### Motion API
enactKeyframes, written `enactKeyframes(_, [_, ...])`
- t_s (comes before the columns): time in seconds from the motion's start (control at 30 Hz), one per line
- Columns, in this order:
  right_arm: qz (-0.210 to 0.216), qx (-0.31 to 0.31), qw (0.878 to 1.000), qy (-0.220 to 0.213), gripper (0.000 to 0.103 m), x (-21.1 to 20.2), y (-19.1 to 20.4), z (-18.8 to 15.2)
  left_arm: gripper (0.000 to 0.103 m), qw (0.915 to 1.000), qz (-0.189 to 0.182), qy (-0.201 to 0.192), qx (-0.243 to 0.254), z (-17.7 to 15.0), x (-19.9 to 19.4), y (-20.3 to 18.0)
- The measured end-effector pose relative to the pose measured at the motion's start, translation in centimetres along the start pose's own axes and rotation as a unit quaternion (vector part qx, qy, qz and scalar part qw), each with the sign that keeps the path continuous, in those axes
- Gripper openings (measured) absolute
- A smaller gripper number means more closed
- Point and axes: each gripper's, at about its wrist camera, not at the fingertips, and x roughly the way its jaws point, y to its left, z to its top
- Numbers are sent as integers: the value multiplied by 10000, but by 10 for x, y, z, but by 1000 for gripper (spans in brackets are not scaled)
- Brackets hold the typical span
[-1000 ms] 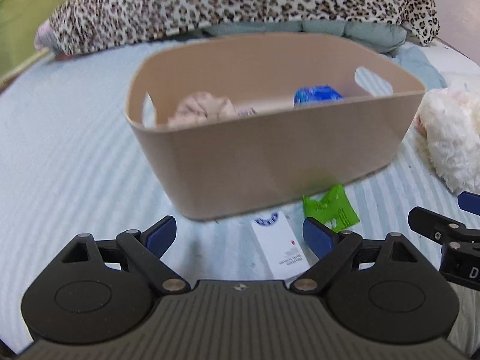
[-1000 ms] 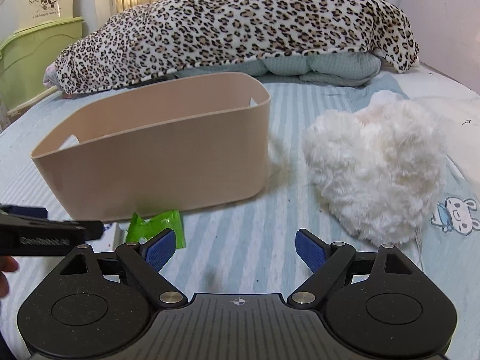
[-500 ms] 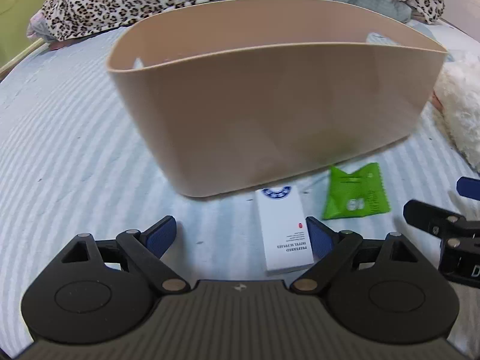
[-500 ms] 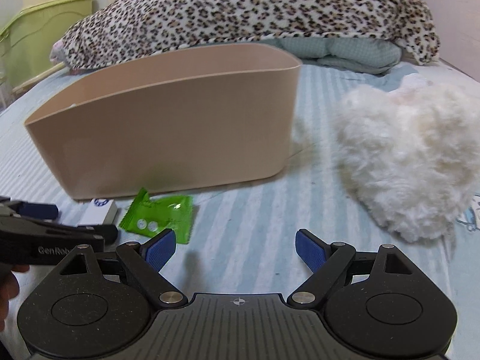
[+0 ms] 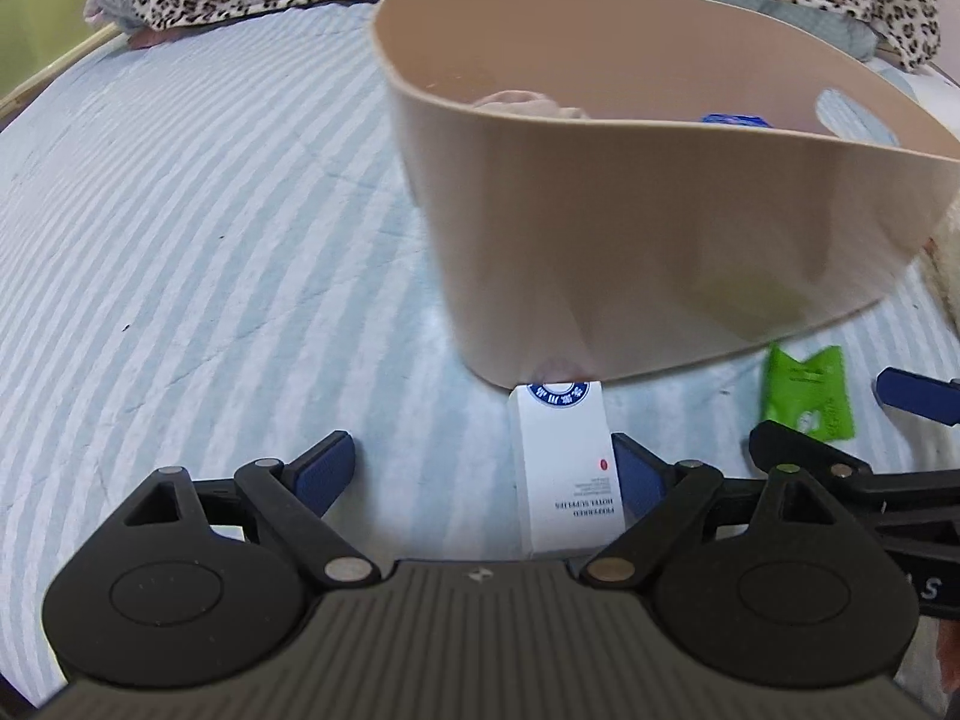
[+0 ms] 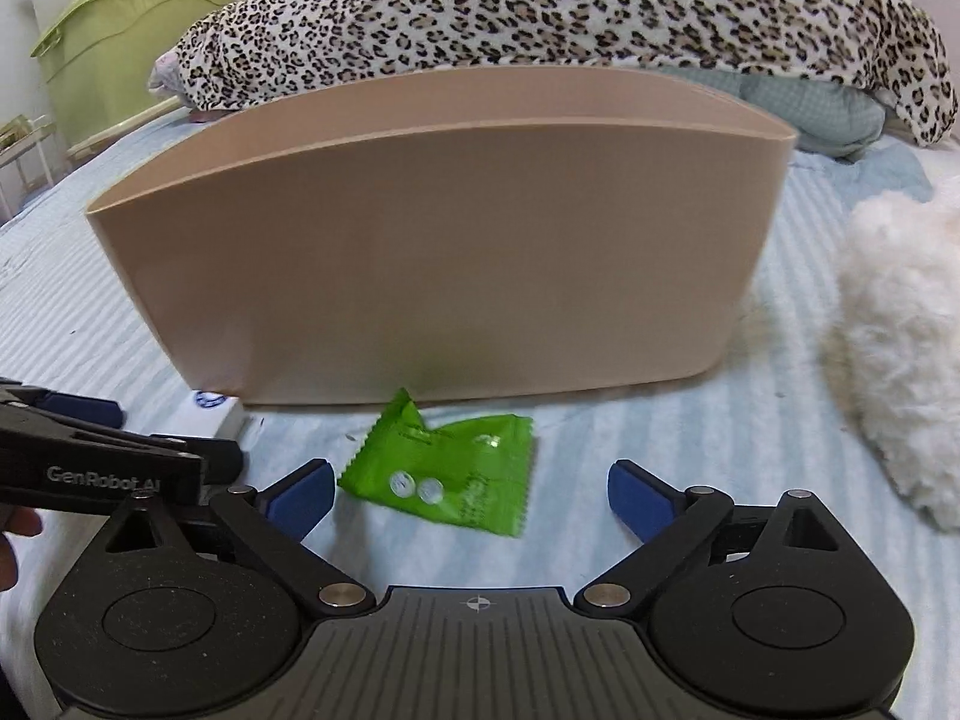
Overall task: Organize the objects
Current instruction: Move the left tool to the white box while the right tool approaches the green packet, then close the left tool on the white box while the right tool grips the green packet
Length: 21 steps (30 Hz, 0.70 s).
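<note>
From the left wrist view, we see the left gripper held low over the striped bedsheet, its jaws spread wide, pointing at the beige basket. A white box lies flat between the fingers, close against the right-hand blue pad, its far end at the basket's base. A green packet lies to the right, near the other gripper's fingers. Inside the basket we make out a pinkish cloth and something blue. From the right wrist view, the right gripper also hovers low and level, jaws wide apart, with the green packet lying between them on the sheet before the basket. A white fluffy toy sits right; a leopard blanket lies behind.
</note>
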Motion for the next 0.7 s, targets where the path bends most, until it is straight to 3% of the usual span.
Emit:
enactKeyframes(0.07, [6,125,9999,45,97,7,0,3,86,10000,-31,2,-48,1,1,3])
enactKeyframes(0.17, [-32,143,9999,33,80,13,2,3,81,10000,-49,-25,18,0,0,2])
enactKeyframes(0.23, [-97,-1,9999,27,66,14,7,1,71,9999,-116,-58,54,-1,-4,0])
enactKeyframes(0.37, [-107,-235,9997,-23,40,9,15,-8,33,9995,-212,-115,210,-8,-16,-5])
enactKeyframes(0.47, [-84,-265,9996,-21,15,3,16,-8,33,9991,-299,-110,292,-11,-21,-8])
enactKeyframes(0.7, [-28,-138,9999,-95,15,-15,10,-7,32,9981,-565,-188,158,-13,-38,-3])
